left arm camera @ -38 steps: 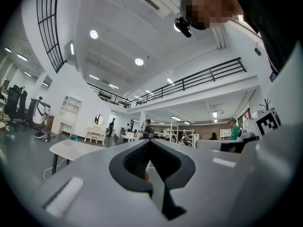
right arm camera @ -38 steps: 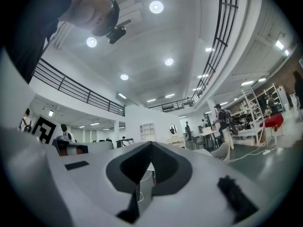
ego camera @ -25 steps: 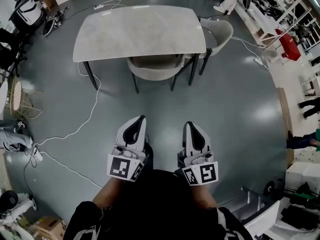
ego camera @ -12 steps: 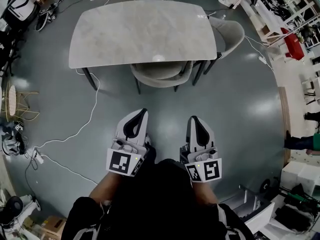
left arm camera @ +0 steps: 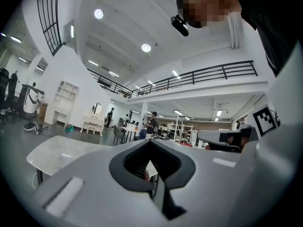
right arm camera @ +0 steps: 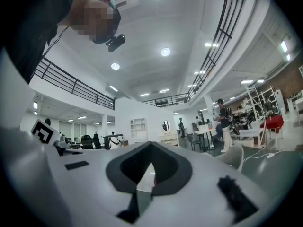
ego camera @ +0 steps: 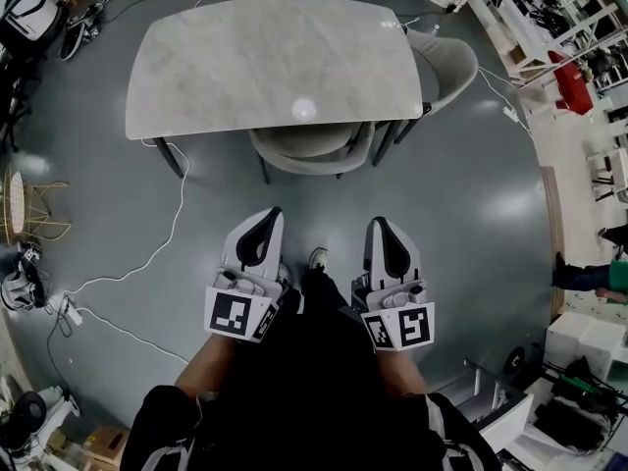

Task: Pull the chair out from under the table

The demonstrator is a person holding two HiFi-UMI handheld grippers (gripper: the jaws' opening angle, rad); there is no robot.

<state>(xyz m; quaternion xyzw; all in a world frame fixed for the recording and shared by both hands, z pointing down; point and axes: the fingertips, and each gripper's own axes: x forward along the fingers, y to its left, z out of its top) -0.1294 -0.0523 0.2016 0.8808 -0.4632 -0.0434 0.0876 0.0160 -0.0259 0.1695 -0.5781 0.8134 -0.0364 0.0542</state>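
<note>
Standing short of the table, both claws clenched and empty

The chair (ego camera: 312, 151) sat tucked under the near long edge of the table (ego camera: 275, 62), its seat beneath the top and only its curved back showing, turned toward the person. The left gripper (ego camera: 269, 216) and right gripper (ego camera: 379, 226) were held level, side by side, and pointed at that back from well apart. Each had its jaws pressed together with nothing between them. They were probably shut simply because no hold was due yet, and they would have to open to take the backrest. The even pairing suggested a grip at either side of the back. A cable (ego camera: 177, 226) lay on the floor left of the path.
</note>
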